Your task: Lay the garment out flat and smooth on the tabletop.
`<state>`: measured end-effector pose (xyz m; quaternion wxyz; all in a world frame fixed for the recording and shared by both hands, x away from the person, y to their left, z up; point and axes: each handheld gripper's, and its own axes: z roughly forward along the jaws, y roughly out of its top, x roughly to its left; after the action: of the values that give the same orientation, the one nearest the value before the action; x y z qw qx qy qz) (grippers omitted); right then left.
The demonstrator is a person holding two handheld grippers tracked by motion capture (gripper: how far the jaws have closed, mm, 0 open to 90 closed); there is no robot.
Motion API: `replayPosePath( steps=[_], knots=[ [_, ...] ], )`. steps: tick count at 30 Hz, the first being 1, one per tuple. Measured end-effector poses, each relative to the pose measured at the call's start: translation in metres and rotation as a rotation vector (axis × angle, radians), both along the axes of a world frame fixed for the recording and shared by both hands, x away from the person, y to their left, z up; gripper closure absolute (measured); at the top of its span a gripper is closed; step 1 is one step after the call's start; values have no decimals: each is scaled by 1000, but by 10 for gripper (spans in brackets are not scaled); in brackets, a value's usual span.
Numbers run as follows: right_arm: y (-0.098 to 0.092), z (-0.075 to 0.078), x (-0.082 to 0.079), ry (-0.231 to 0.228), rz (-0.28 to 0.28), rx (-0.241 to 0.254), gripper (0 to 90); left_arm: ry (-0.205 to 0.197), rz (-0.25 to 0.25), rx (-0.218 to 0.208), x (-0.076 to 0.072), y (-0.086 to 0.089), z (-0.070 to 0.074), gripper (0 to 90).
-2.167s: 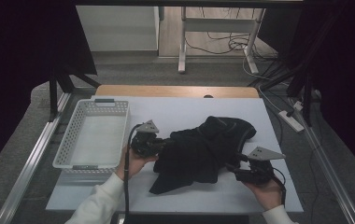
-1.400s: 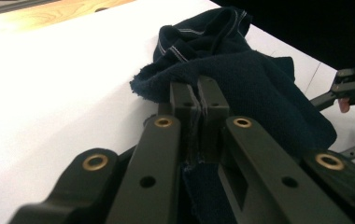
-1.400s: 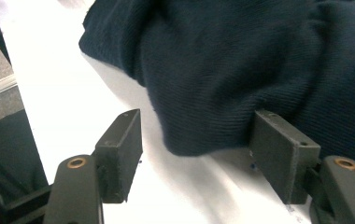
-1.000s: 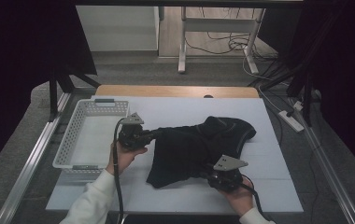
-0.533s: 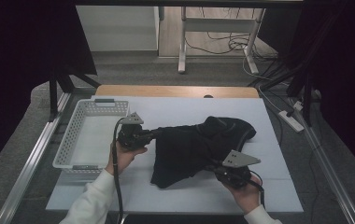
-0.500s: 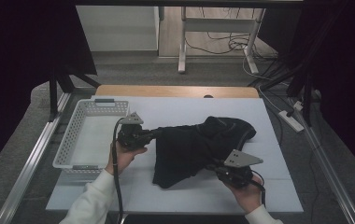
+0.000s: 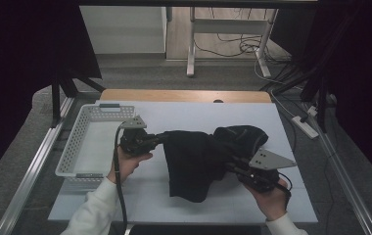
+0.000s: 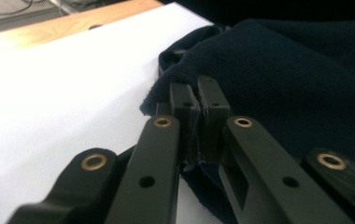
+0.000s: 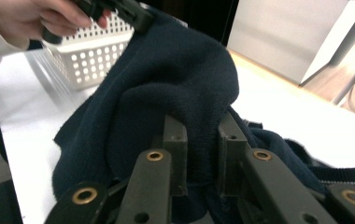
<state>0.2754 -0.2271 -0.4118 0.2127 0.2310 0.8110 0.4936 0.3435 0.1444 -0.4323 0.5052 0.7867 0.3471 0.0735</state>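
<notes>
A dark navy knitted garment (image 7: pixel 196 159) hangs lifted between both grippers over the white table (image 7: pixel 125 196). My left gripper (image 7: pixel 163 138) is shut on the garment's left edge; in the left gripper view the jaws of this gripper (image 8: pixel 197 100) pinch a thin fold of the cloth (image 8: pixel 283 79). My right gripper (image 7: pixel 229 166) holds the garment's right side. In the right gripper view its jaws (image 9: pixel 202 140) have just been closing and squeeze a thick bunch of the fabric (image 9: pixel 175 70). The other hand's gripper (image 9: pixel 133 11) grips the cloth at the top of that view.
A white perforated basket (image 7: pixel 76 147) stands at the table's left, just beside the left hand, and its wall (image 9: pixel 87 56) appears in the right gripper view. A wooden strip (image 7: pixel 184 95) runs along the far edge. A power strip (image 7: pixel 304 125) lies on the floor to the right.
The right hand has risen with its bunch of cloth, pulling the garment's right side off the table. The left hand has kept still.
</notes>
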Motion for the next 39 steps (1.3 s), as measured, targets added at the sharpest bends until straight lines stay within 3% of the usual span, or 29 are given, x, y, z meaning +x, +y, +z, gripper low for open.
replayPosePath(
  steps=[5, 13, 16, 19, 22, 25, 28, 34, 39],
  knots=[
    [9, -22, 25, 70, 2, -13, 776, 23, 27, 29, 4, 0, -7, 857],
    [25, -44, 58, 131, -8, -43, 776, 48, 54, 63, 10, -1, -17, 829],
    [29, -50, 65, 158, -15, -61, 775, 53, 57, 82, 11, -3, -19, 748],
    [31, -56, 72, 186, -29, -63, 771, 46, 64, 120, 11, -7, -19, 586],
    [32, -60, 77, 216, -41, -62, 726, 32, 89, 133, 9, -10, -17, 456],
    [29, -56, 75, 201, -67, -31, 552, 11, 93, 124, 6, -10, -14, 414],
    [21, -45, 68, 161, -96, 4, 453, 15, 73, 125, 3, -13, -13, 372],
    [3, -34, 39, 130, -107, -3, 410, 30, 2, 169, -8, -25, -17, 333],
    [-7, -40, 15, 150, -90, -24, 411, 64, -43, 195, -16, -34, -27, 311]
  ],
)
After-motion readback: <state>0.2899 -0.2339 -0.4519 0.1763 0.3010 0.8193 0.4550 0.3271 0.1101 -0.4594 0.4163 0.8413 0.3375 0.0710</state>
